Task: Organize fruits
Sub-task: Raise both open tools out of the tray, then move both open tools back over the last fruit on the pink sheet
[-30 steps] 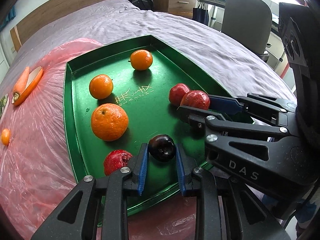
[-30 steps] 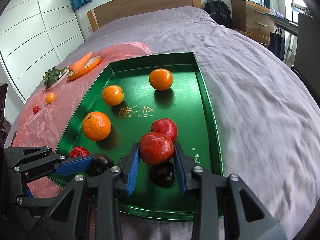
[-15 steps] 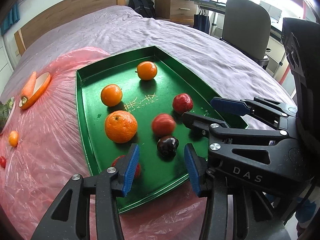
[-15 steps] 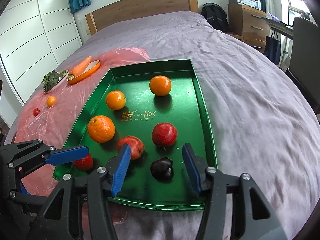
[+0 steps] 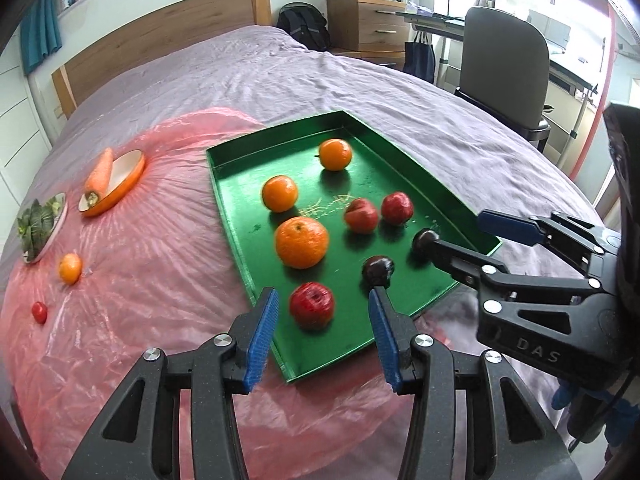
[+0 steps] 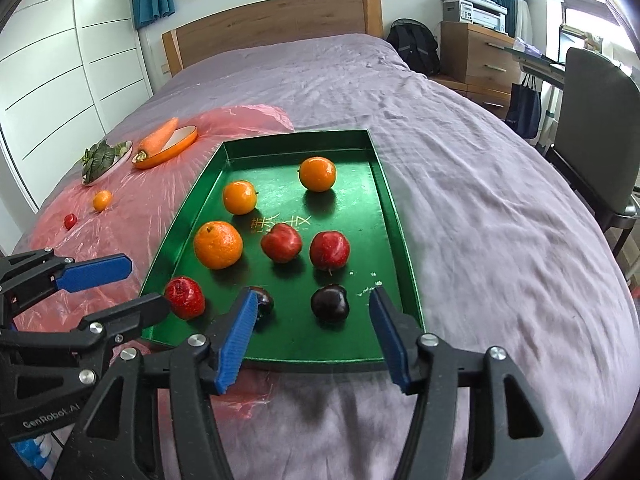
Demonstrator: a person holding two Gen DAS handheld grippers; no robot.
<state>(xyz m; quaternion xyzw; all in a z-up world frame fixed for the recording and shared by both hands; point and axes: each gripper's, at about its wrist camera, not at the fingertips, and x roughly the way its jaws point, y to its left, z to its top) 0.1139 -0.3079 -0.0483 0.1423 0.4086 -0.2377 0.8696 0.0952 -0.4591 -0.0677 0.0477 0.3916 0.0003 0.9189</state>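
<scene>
A green tray (image 6: pixel 394 216) lies on the bed. It holds three oranges, the largest (image 6: pixel 218 244) at the left, three red apples (image 6: pixel 329 250) and two dark plums (image 6: pixel 330 302). My right gripper (image 6: pixel 313 294) hovers over the tray's near edge. Its jaws are opening, and the plum shows between them untouched. My left gripper (image 5: pixel 323 294) is open above the near left corner, over a red apple (image 5: pixel 312 305) that its pads do not touch. The second plum (image 5: pixel 378 270) lies just beyond its right fingertip. Each gripper also shows in the other's view, empty.
A pink plastic sheet (image 5: pixel 140 280) covers the bed left of the tray. On it are an orange dish with a carrot (image 5: pixel 104 176), a plate of greens (image 5: pixel 38 228), a small orange fruit (image 5: pixel 70 268) and a tiny red one (image 5: pixel 39 312). A chair (image 5: pixel 504 76) stands at the right.
The left gripper let go of the dark plum and the right let go of a red apple. Both opened and drew back and up. The apple now lies beside another apple.
</scene>
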